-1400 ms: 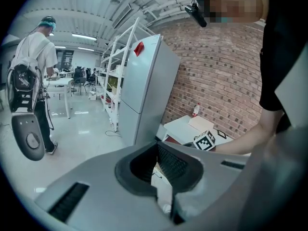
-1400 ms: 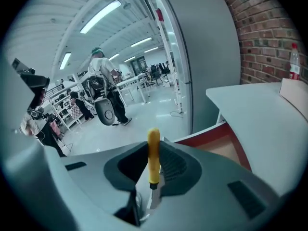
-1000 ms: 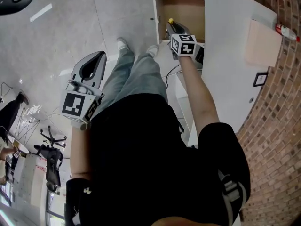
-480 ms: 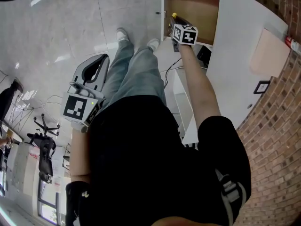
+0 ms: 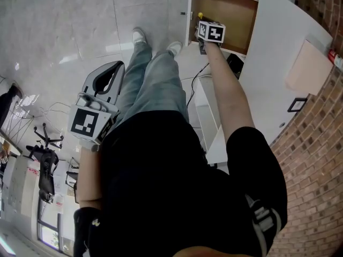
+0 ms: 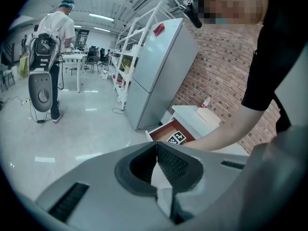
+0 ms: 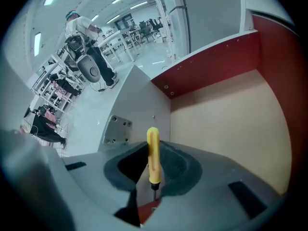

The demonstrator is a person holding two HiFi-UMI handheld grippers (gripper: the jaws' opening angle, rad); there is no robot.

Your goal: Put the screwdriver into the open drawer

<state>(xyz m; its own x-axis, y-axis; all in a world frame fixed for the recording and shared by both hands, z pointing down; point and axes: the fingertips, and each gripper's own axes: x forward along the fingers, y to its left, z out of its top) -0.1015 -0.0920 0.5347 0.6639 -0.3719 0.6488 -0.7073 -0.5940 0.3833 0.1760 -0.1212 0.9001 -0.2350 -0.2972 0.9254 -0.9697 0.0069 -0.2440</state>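
- Yellow plastic formed the handle of the screwdriver (image 7: 152, 148), which stood upright between the jaws of the right gripper (image 7: 153, 171). The jaws were clenched on it low down, about where the handle meets the thin metal shaft.
- We held it inside the outline of the open drawer (image 7: 226, 124), above the bare pale bottom and near one inner corner. We could not tell whether its tip touched anything.
- We judged the tool light and stiff, with a smooth round handle that might twist or slide between the pads. The thicker handle seemed a sounder place to hold than the narrow shaft.
- It looked sturdy enough for a short drop onto the drawer bottom, though it might roll.
- Our left gripper (image 6: 156, 146) hung by our side, tips pressed together with nothing between them.
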